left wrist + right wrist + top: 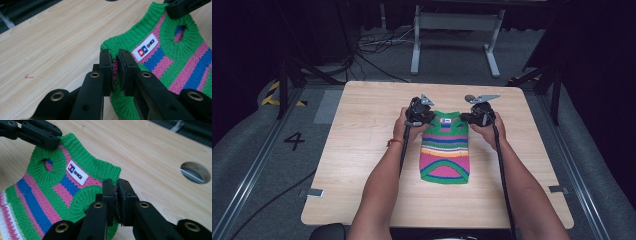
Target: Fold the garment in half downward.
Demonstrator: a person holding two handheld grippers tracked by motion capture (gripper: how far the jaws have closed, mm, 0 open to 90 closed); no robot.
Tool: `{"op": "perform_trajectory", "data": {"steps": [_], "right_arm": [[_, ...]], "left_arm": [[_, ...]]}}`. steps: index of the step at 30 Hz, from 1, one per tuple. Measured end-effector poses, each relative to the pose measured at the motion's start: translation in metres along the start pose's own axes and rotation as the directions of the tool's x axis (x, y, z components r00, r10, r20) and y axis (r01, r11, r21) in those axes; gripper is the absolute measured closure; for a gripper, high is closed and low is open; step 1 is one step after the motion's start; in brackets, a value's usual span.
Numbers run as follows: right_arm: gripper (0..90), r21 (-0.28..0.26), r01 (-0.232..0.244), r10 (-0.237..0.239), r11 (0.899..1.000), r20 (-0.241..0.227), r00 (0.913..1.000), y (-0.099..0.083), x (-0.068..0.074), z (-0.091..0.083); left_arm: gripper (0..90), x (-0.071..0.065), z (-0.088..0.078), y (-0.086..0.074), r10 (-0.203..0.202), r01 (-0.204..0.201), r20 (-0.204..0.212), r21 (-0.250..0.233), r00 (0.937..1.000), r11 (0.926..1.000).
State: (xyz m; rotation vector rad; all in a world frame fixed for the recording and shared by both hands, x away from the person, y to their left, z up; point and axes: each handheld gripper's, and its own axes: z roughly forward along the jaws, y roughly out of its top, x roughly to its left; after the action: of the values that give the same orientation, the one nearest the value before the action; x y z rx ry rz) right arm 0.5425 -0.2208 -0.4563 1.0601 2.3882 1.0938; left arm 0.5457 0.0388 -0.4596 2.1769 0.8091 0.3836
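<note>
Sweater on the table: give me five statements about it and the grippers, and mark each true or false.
1. The sweater is striped green, pink and blue. True.
2. The left gripper is open, clear of the knit. False: it is shut on the sweater's edge.
3. The right gripper pinches the sweater too. True.
4. A white label sits near the collar. True.
5. The sweater hangs off the table. False: in the high view it lies near the middle of the tabletop.
</note>
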Motion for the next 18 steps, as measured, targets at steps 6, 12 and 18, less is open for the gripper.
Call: {"op": "perform_trajectory", "data": {"steps": [6, 12, 18], "right_arm": [[85.4, -0.046, 0.039, -0.039, 0.998, -0.005, 0.9992, 0.010, 0.004, -0.012], [85.4, -0.082, 0.073, -0.075, 0.994, -0.025, 0.9969, 0.014, 0.012, -0.022], [85.4, -0.097, 0.095, -0.100, 0.991, -0.052, 0.9936, 0.009, 0.019, -0.030]], "left_arm": [[82.1, -0.002, -0.014, 0.010, 0.049, -0.049, -0.010, -0.024, 0.9988, 0.9985], [82.1, -0.008, -0.029, 0.011, 0.095, -0.094, -0.001, -0.045, 0.9955, 0.9945], [82.1, -0.012, -0.038, 0.000, 0.114, -0.113, 0.011, -0.061, 0.9934, 0.9917]]}}
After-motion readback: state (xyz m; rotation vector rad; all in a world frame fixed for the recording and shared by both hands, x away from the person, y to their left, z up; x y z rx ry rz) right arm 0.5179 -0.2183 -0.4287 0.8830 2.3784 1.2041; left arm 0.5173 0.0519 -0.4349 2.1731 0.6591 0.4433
